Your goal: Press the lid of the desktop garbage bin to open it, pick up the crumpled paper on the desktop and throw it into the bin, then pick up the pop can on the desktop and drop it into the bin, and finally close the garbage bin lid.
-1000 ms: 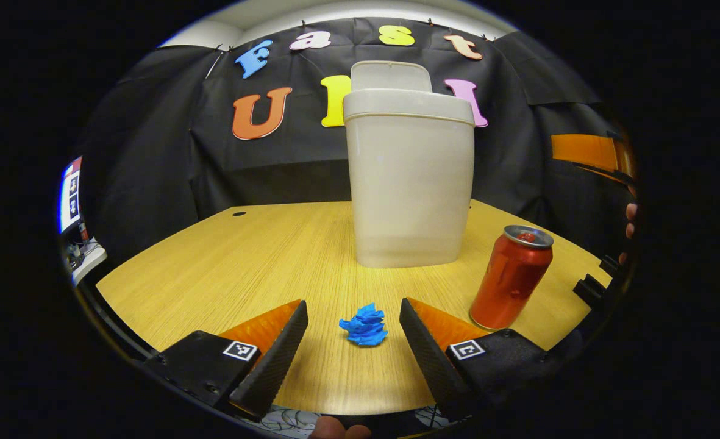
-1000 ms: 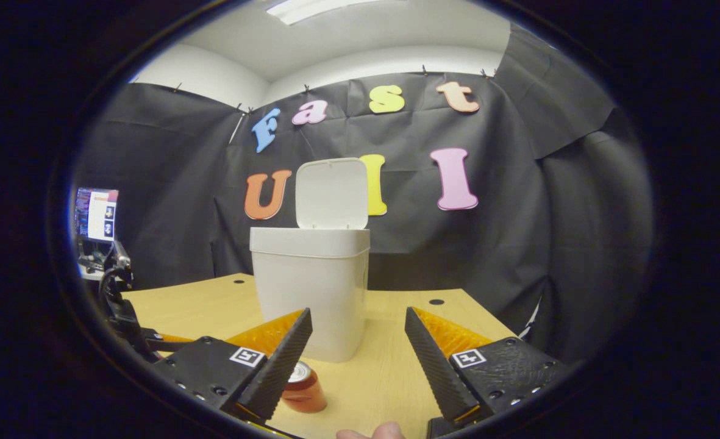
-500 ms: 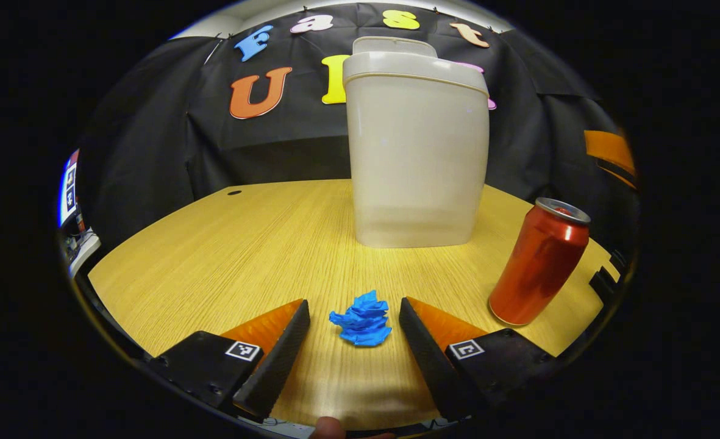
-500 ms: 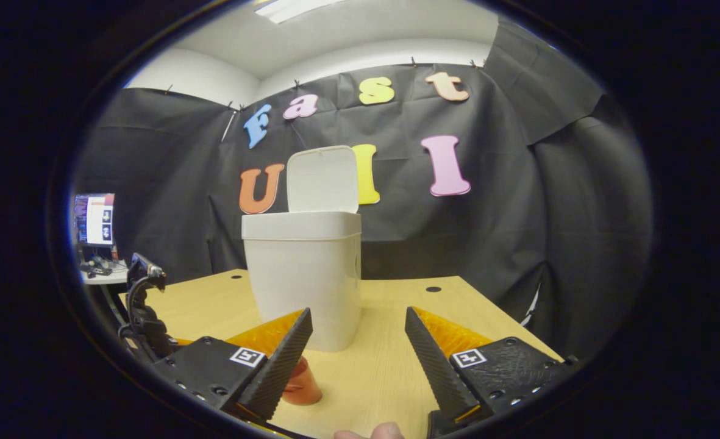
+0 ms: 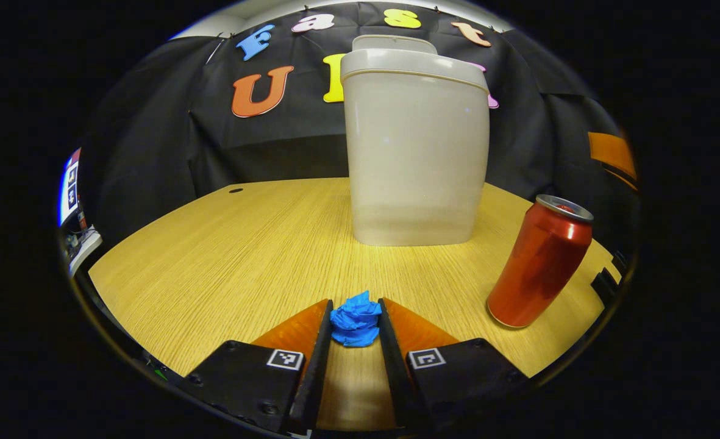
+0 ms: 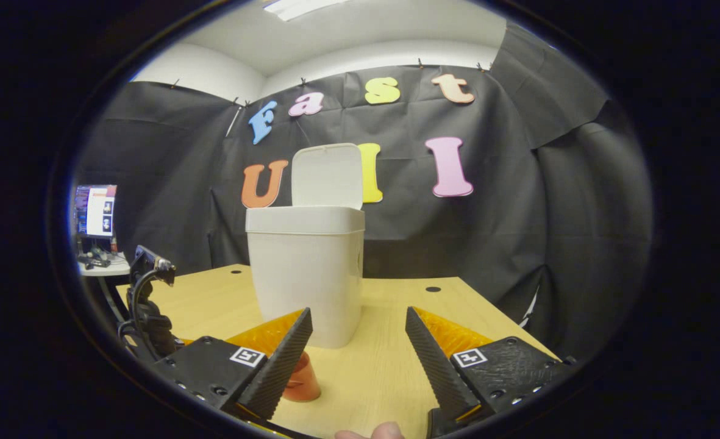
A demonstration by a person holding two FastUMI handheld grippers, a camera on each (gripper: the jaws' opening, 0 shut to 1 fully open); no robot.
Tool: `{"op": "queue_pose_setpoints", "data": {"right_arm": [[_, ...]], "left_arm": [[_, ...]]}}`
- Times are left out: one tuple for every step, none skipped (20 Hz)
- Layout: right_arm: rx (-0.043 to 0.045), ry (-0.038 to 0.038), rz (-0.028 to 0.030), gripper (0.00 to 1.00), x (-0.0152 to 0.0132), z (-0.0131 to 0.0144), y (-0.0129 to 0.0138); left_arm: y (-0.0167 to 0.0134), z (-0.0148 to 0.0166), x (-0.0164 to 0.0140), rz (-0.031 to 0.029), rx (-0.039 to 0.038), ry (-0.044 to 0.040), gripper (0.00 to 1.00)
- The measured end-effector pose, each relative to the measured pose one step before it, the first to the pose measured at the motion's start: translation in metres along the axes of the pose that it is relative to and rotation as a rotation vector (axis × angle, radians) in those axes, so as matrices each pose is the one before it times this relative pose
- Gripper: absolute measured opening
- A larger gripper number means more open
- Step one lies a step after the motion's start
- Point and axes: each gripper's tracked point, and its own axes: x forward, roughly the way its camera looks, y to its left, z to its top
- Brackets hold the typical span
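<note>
While I sit low over the desk, this is how things lie, nearest first.

Left gripper: my two fingers have closed in on the crumpled paper, one pressing each side of it; the blue wad sits between my tips, low on the wood.

Right gripper: my fingers stand wide apart with nothing between them; a fingertip of the holding hand peeks up at the bottom edge.

Pop can: red, upright on the desk, off to the right of my left gripper and well apart from the paper; in the right gripper view its top pokes out just beside my left-hand finger.

Desk: pale wood grain, carrying the paper, the can and the bin.

Garbage bin: white, standing behind the paper at mid-desk, nearer the can than the desk's left edge.

Lid: tipped up behind the bin's rim, so the mouth is open.

Far left: a lit monitor on a side table.
</note>
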Motion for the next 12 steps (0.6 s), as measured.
{"op": "queue_pose_setpoints", "data": {"right_arm": [[-0.00197, -0.00132, 0.00036, 0.95, -0.00079, 0.00111, 0.00089], [0.00098, -0.00147, 0.00149, 0.95, -0.00045, -0.0007, 0.0008], [0.00119, -0.00111, 0.00311, 0.95, -0.00048, 0.00053, 0.00183], [0.00042, -0.00015, 0.00331, 0.97, -0.00086, -0.0001, 0.00218], [-0.00016, 0.00025, 0.00396, 0.97, -0.00059, 0.00031, 0.00167], [0.00051, 0.00064, 0.0051, 0.98, -0.00085, -0.00084, 0.0034], [0.00122, 0.00056, 0.00585, 0.95, -0.00198, -0.00094, 0.00318], [0.00063, 0.00023, 0.00561, 0.96, -0.00123, -0.00032, 0.00361], [0.00113, 0.00077, 0.00621, 0.96, -0.00132, 0.0002, 0.00487], [0.00178, 0.00305, 0.00708, 0.96, -0.00088, -0.00263, 0.00506], [0.00167, 0.00625, 0.00749, 0.96, -0.00035, -0.00252, 0.00587], [-0.0008, 0.00714, 0.00769, 0.96, -0.00085, -0.0041, 0.00514]], "left_arm": [[-0.00031, 0.00078, -0.00161, -0.0039, -0.00154, -0.00313, 0.45], [-0.00025, 0.00052, -0.0006, -0.00238, -0.00275, -0.00496, 0.44], [-0.00109, 0.00128, -0.00033, -0.00384, -0.00103, -0.00326, 0.42], [-0.00137, 0.00036, -0.00012, -0.00395, -0.00008, -0.00323, 0.41], [0.00008, 0.00225, -0.00163, 0.00078, 0.00037, -0.00535, 0.4], [0.00081, 0.00247, -0.00161, 0.00214, 0.00044, -0.0067, 0.39], [0.00099, 0.00427, -0.00195, 0.00362, -0.00097, -0.01011, 0.39], [0.00106, 0.00328, -0.00132, 0.00266, -0.00167, -0.00996, 0.39], [0.00015, 0.00575, -0.00256, 0.00146, -0.002, -0.01151, 0.39], [0.00104, 0.00649, -0.00198, 0.00141, -0.0011, -0.01547, 0.39], [0.00153, 0.00679, -0.0021, 0.00303, 0.00031, -0.01525, 0.39], [0.00161, 0.00689, -0.00237, 0.00271, -0.00071, -0.01737, 0.39]]}}
